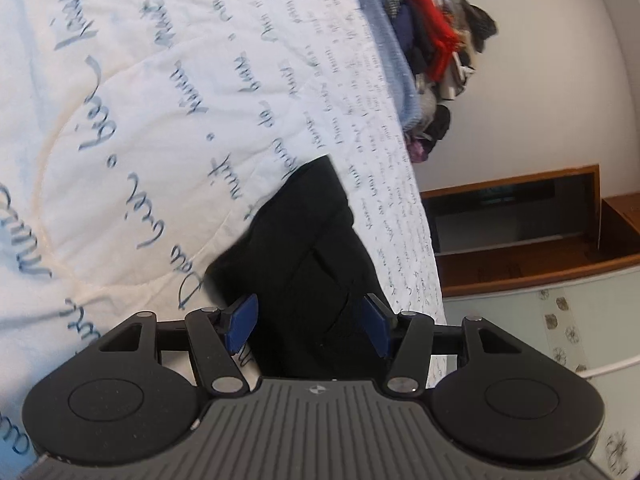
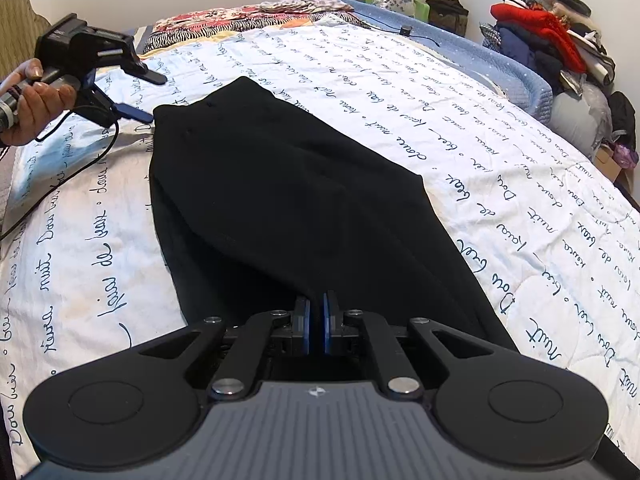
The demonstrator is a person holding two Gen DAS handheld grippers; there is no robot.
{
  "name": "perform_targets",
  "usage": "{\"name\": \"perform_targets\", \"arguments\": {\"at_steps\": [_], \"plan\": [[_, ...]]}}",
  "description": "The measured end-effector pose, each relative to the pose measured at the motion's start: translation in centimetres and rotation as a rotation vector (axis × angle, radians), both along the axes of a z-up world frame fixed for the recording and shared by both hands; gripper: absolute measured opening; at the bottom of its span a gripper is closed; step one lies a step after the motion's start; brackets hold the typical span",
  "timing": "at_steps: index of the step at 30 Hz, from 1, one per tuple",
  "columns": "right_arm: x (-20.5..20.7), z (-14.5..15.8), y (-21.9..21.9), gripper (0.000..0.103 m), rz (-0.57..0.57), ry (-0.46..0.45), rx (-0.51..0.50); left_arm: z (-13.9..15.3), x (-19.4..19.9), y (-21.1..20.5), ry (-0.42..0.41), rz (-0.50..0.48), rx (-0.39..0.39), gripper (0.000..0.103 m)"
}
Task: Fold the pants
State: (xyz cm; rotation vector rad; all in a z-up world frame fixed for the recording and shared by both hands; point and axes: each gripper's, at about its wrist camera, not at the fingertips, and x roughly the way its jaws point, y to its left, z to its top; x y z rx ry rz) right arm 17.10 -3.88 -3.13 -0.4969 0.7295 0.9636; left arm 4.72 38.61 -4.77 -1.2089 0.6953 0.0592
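Pinching matte black pants (image 2: 280, 184), right tongs (image 2: 316, 320); left tongs (image 1: 308, 322) wide, quilted script bedspread (image 2: 400, 92)

You have one pair of plain black, soft-fabric pants (image 2: 280, 196) lying lengthwise down the middle of the bed, folded so one leg lies stacked on the other, its edge running as a long diagonal ridge across the top layer. The far end (image 2: 224, 100) lies flat and squared off; the cloth widens through the middle, and its near end rises off the bed into a gathered peak. In your left wrist view the pants (image 1: 316, 256) appear as a dark, creased, stitched band at the bed's edge
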Motion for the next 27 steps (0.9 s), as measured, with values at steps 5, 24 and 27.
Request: {"name": "perform_targets", "arguments": {"at_steps": [5,24,27], "plan": [[0.0,-0.1,0.2,0.006,0.001,0.002,-0.005,-0.8,0.2,0.4,0.037,0.019,-0.025,0.059],[-0.2,0.0,0.3,0.006,-0.019,-0.017,0.004,-2.3,2.7,-0.8,0.097,0.009,0.033,0.008],[-0.2,0.8,-0.3,0.006,-0.02,-0.015,0.027,0.2,1.9,-1.4,0.013,-0.008,0.068,0.006]]}}
